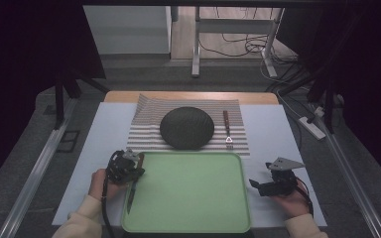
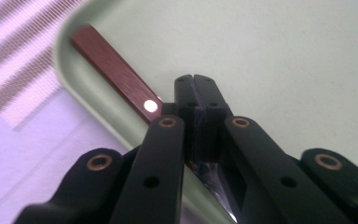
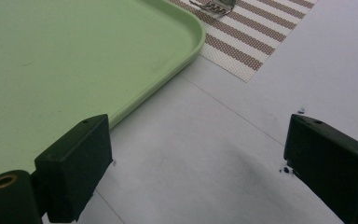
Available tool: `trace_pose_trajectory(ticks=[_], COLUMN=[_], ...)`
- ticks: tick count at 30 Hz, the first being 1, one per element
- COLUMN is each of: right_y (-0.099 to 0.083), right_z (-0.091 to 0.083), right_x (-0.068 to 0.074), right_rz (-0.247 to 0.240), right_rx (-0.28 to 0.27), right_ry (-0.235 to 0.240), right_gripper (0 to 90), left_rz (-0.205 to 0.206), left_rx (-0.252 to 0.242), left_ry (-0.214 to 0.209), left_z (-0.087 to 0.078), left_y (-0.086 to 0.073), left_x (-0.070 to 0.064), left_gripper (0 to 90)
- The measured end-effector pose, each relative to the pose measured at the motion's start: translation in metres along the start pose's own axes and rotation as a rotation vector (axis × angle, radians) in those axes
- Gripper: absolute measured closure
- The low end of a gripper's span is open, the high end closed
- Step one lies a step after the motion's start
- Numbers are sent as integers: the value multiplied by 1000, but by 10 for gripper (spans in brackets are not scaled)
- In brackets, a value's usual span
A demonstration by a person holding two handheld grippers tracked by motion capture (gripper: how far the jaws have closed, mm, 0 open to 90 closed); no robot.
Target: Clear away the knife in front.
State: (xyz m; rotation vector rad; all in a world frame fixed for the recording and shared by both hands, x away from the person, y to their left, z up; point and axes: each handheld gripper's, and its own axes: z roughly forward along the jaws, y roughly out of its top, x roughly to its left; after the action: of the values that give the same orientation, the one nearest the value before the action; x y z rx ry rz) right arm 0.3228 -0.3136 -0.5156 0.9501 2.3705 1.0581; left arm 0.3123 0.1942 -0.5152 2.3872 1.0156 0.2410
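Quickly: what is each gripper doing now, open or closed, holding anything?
Left gripper: closed on the knife, at the tray's left edge.
Right gripper: open, empty.

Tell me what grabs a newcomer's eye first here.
The big green tray fills the near middle of the table. At its left edge the left claw is shut on a knife with a reddish-brown handle. Behind it, a dark round plate sits on a striped placemat.
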Motion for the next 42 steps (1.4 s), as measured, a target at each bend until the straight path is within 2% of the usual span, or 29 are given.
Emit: trace_pose_trajectory(ticks=[2,5,9,13,14,15,16,18,19,20,23,25,33,42], right_y=[-1,-1,-1,0,0,0,1,1,1,1,1,1,0,1], right_z=[-1,-2,-6,-8,-7,-7,-6,-4,-3,-3,-5,-6,-9,-10], right_x=[0,1,2,2,3,3,3,3,3,3,2,4,4,4], right_rz=[-1,0,-2,1,-3,-3,-7,-9,-10,-10,-11,-15,-18,-15], right_rx=[6,-5,-15,-32,-31,-31,-27,-25,-27,-27,-28,-31,-50,-71], right_ry=[-5,-1,-8,-8,-6,-6,-3,2,3,3,4,9,8,17], right_gripper=[76,76,76,76,76,76,76,76,76,76,76,76,76,76], left_rz=[6,-2,-32,-61,-68,-76,-89,-127,-148,-166,-204,-212,-205,-216], left_rx=[-39,-93,-164,-210,-212,-215,-218,-215,-218,-225,-232,-233,-254,-254], left_ry=[24,34,25,8,3,2,-6,0,17,34,55,63,86,91], left_z=[-5,-11,-18,-24,-25,-25,-26,-27,-27,-27,-30,-31,-39,-38], left_y=[0,1,-1,-9,-11,-14,-17,-21,-24,-27,-35,-39,-58,-61], left_x=[-1,0,2,4,5,5,6,6,6,6,7,7,7,12], left_gripper=[887,887,886,882,823,823,767,559,420,420,324,292,262,259])
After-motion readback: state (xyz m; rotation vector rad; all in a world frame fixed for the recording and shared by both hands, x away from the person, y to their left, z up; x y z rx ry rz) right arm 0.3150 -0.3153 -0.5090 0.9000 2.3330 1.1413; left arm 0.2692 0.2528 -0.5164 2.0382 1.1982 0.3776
